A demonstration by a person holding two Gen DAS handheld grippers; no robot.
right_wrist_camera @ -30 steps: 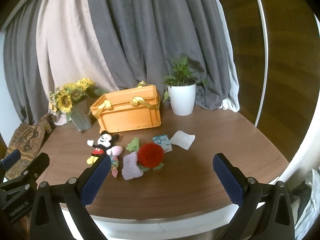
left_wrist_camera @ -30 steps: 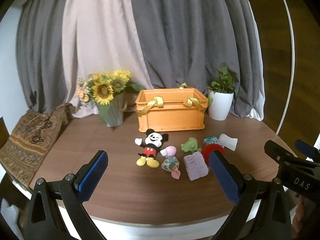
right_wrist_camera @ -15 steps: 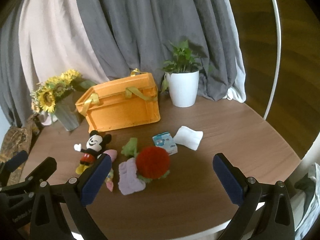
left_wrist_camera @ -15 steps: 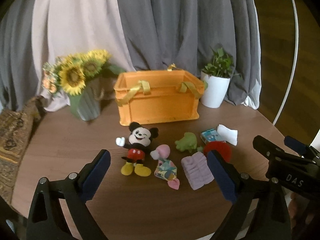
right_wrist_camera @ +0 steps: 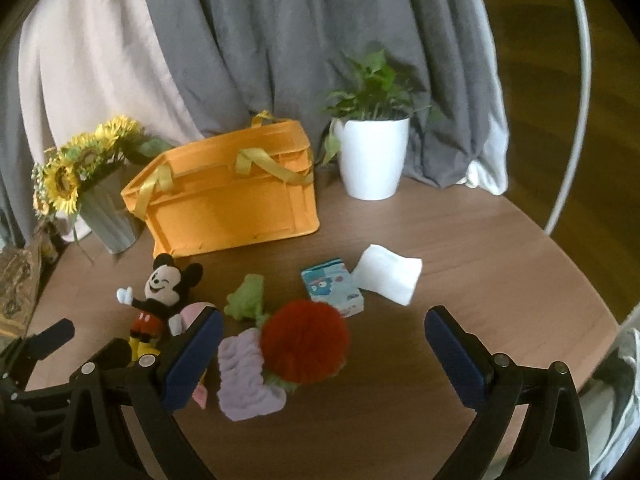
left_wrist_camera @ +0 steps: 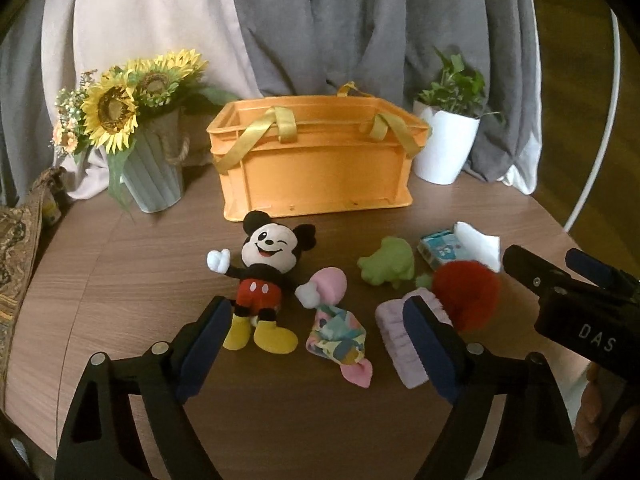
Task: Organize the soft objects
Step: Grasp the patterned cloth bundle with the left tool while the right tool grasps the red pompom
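Observation:
Soft toys lie on a round wooden table (left_wrist_camera: 120, 280) before an orange basket (left_wrist_camera: 316, 164) with yellow handles. A Mickey plush (left_wrist_camera: 264, 276), a pink doll in a patterned dress (left_wrist_camera: 336, 328), a green plush (left_wrist_camera: 388, 266), a red pompom (left_wrist_camera: 468, 292), a lilac folded cloth (left_wrist_camera: 396, 340), a blue tissue pack (left_wrist_camera: 442, 250) and a white cloth (left_wrist_camera: 480, 242) lie close together. My left gripper (left_wrist_camera: 316, 348) is open and empty, above the doll. My right gripper (right_wrist_camera: 324, 352) is open and empty, above the pompom (right_wrist_camera: 304, 342) and lilac cloth (right_wrist_camera: 244, 376).
A grey vase of sunflowers (left_wrist_camera: 152, 176) stands left of the basket. A white potted plant (left_wrist_camera: 444, 148) stands right of it. Grey and pale curtains hang behind. A patterned cloth (left_wrist_camera: 20, 248) lies at the table's left edge.
Both grippers have moved forward and down toward the toys, which now look larger and closer. Both stay open. No object has moved.

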